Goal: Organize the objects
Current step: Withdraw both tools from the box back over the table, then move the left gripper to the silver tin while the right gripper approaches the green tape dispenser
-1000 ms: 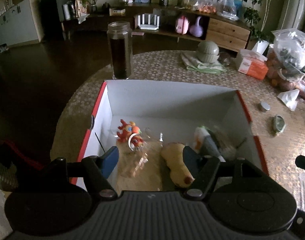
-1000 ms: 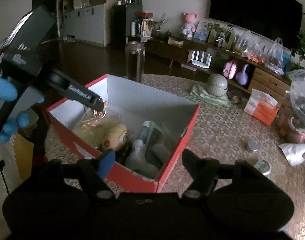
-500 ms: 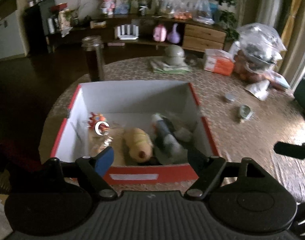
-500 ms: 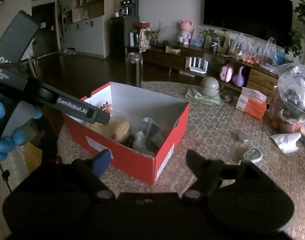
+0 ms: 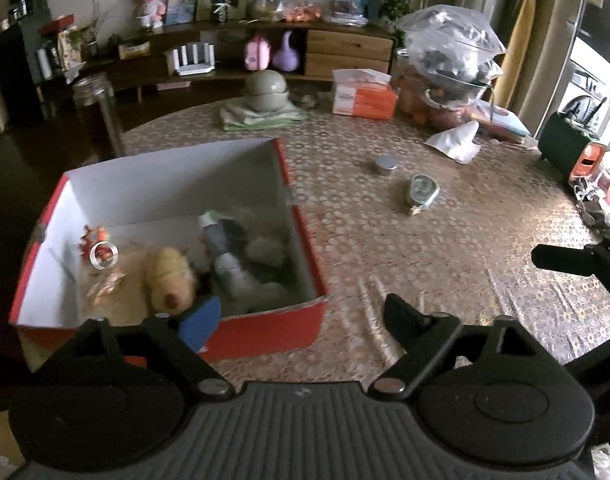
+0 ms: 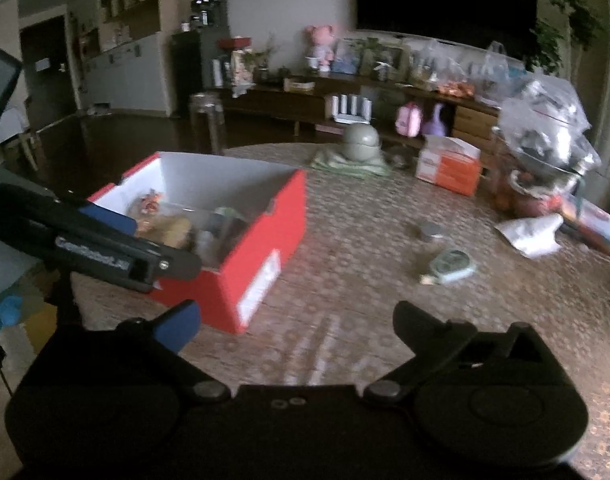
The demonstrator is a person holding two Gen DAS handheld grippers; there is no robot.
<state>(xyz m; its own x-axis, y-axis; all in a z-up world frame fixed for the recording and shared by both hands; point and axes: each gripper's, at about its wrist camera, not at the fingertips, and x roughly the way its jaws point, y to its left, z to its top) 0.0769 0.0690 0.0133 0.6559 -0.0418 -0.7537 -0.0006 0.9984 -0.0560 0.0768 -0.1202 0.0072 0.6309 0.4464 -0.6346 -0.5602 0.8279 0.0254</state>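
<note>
**Both grippers open and empty beside the red box**

The left gripper is hovering over the table, at the near right corner of the red box. Its jaws have just been opening; they are standing wide apart and nothing is between them. The right gripper is also hovering over the bare table, to the right of the box. Its jaws have just been opening too, they are spread very wide and are holding nothing.

The box is sitting on the left part of the table. Inside it a yellow plush is lying in the middle, a small red toy is lying by the left wall, and grey items are lying on the right side.

Outside the box, well apart from it, a small tin and a green oval case are lying near each other on the table.
</note>
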